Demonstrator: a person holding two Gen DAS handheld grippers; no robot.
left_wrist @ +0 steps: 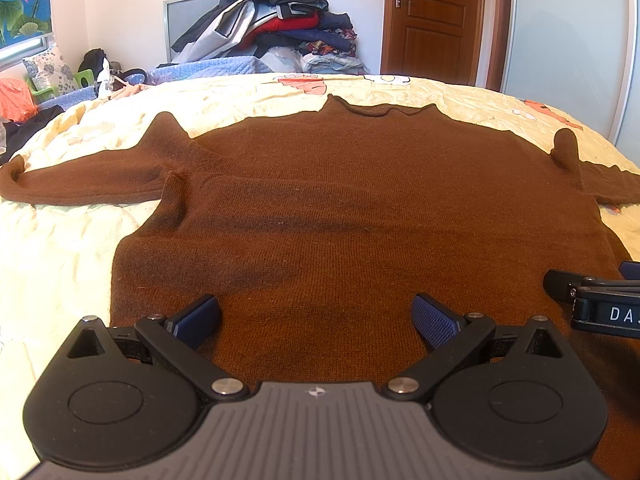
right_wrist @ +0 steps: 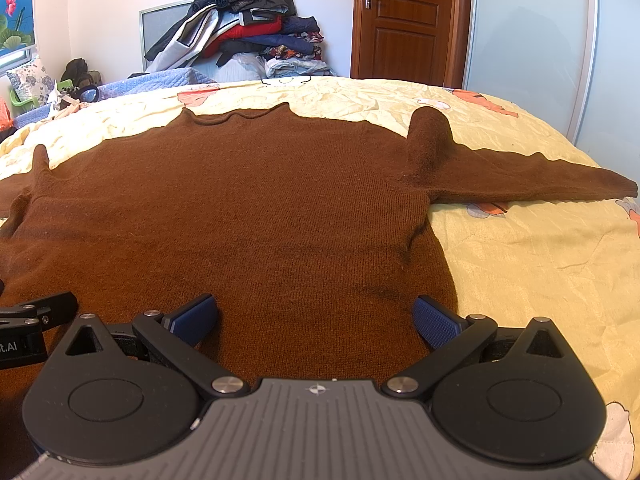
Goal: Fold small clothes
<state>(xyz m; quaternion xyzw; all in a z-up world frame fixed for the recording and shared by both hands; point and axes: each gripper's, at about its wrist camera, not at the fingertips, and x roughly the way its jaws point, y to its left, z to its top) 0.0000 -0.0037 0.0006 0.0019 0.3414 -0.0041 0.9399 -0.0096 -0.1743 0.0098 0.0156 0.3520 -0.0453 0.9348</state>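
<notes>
the left gripper (left_wrist: 316, 316) has its blue-padded fingers (left_wrist: 434, 322) spread wide, nothing between them, poised over the lower hem area of a brown sweater (left_wrist: 340, 208). the right gripper (right_wrist: 316, 316) is the same: fingers (right_wrist: 194, 320) wide apart and empty, set over the hem on the sweater's right side. the two tools sit side by side, and each one's edge shows in the other's view.

the brown sweater lies flat and face-up on a pale yellow bedspread (right_wrist: 520, 260) printed with orange cartoon shapes, collar pointing away from the grippers. both sleeves stretch outward to the sides, and at each shoulder a little hump of knit stands up. the hem is nearest the grippers.

beyond the bed, a heap of clothes (left_wrist: 280, 20) is piled against the wall, a brown wooden door (left_wrist: 432, 20) stands to its right, and a pale sliding wardrobe panel (right_wrist: 528, 40) is at the far right.
</notes>
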